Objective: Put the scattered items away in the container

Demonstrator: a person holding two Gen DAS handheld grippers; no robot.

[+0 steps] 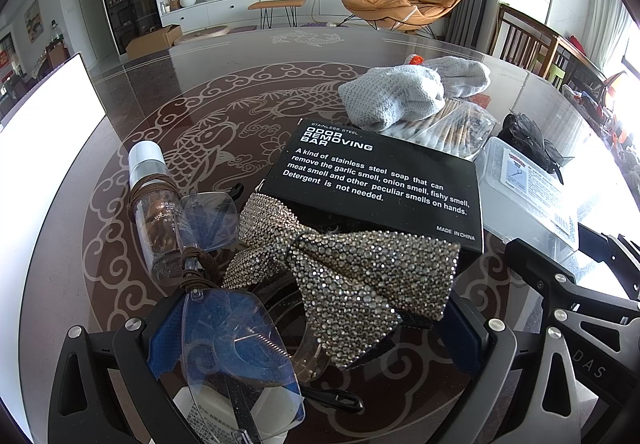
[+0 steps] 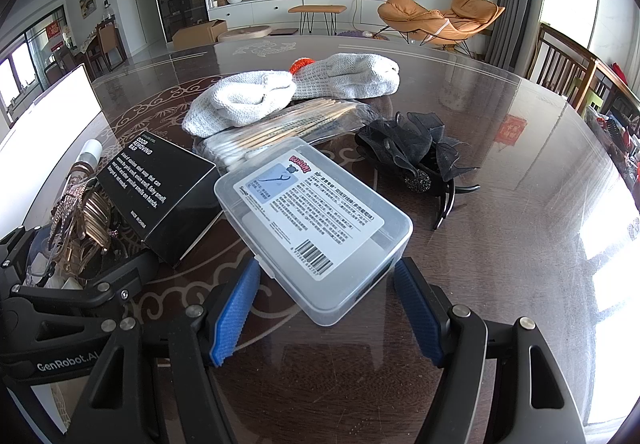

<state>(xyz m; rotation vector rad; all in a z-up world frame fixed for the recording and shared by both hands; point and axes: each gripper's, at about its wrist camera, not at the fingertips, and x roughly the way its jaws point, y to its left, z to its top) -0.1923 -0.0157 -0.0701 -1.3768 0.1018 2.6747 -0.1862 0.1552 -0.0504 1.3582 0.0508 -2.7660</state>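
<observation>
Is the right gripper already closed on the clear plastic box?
No, the right gripper is open: its blue fingers stand on either side of the clear box, with gaps showing.

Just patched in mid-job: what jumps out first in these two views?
The rhinestone bow glitters between the left gripper's fingers, leaning on the black box. In the right view, the clear plastic case with its barcode label sits between the right gripper's open blue pads. Behind them lie grey socks and cotton swabs.

Left gripper (image 1: 308,328) jaws wide apart; right gripper (image 2: 328,308) jaws spread.
</observation>
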